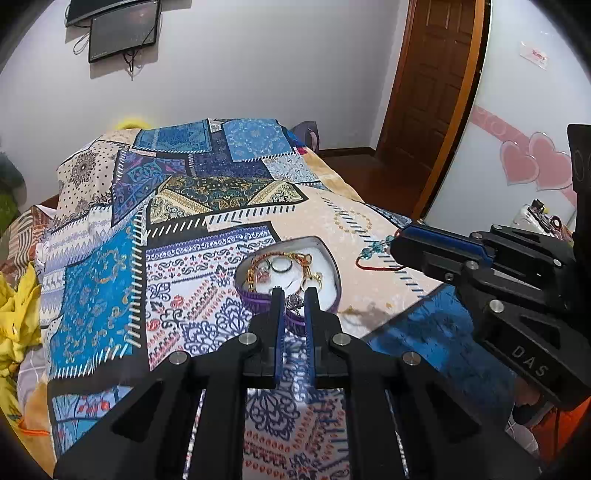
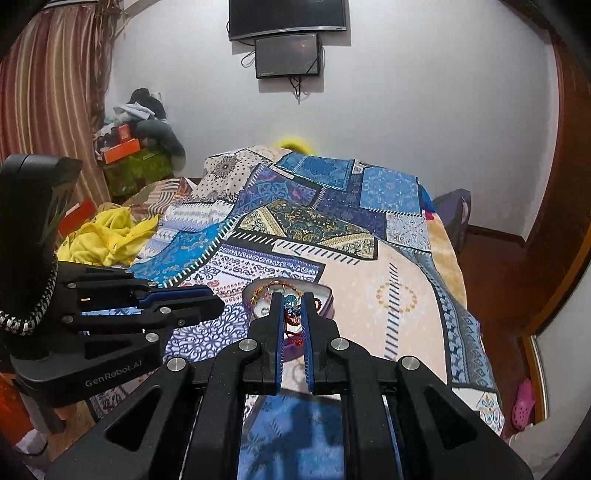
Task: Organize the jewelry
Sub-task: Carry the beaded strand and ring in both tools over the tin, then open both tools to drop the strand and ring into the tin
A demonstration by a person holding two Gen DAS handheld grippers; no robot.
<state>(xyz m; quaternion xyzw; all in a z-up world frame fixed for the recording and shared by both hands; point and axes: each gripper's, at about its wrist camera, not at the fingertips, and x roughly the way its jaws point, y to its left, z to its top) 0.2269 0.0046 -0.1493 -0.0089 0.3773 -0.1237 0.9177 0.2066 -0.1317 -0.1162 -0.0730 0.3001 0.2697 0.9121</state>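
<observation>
Purple heart-shaped box point(image 1: 291, 266) is your landmark, sitting open on the patchwork bedspread point(image 1: 207, 236), white lining up, with gold chains and rings point(image 1: 280, 267) piled inside.

Left wrist view: your left gripper point(image 1: 295, 295) hangs over the box's near rim, jaws clamped on a small silver piece point(image 1: 294, 303) between the tips. Your right gripper point(image 1: 397, 245) comes in from the right of the box, jaws together on a red cord bracelet with teal beads point(image 1: 375, 253); the cord dangles beside the box, over the bedspread. Door point(image 1: 428, 85) is far behind the box to the right, screen point(image 1: 123, 31) on the wall behind it to the left.

Right wrist view: your right gripper point(image 2: 293, 297) is straight over the box point(image 2: 325, 301), jaws pinched on the bracelet point(image 2: 291, 306), teal beads at the tips, red cord hanging down between the fingers. Left gripper point(image 2: 218, 304) sits just left of the box, jaws look closed; what they hold isn't visible from here. Yellow cloth point(image 2: 107, 236) lies well left of the box, off the bedspread.
</observation>
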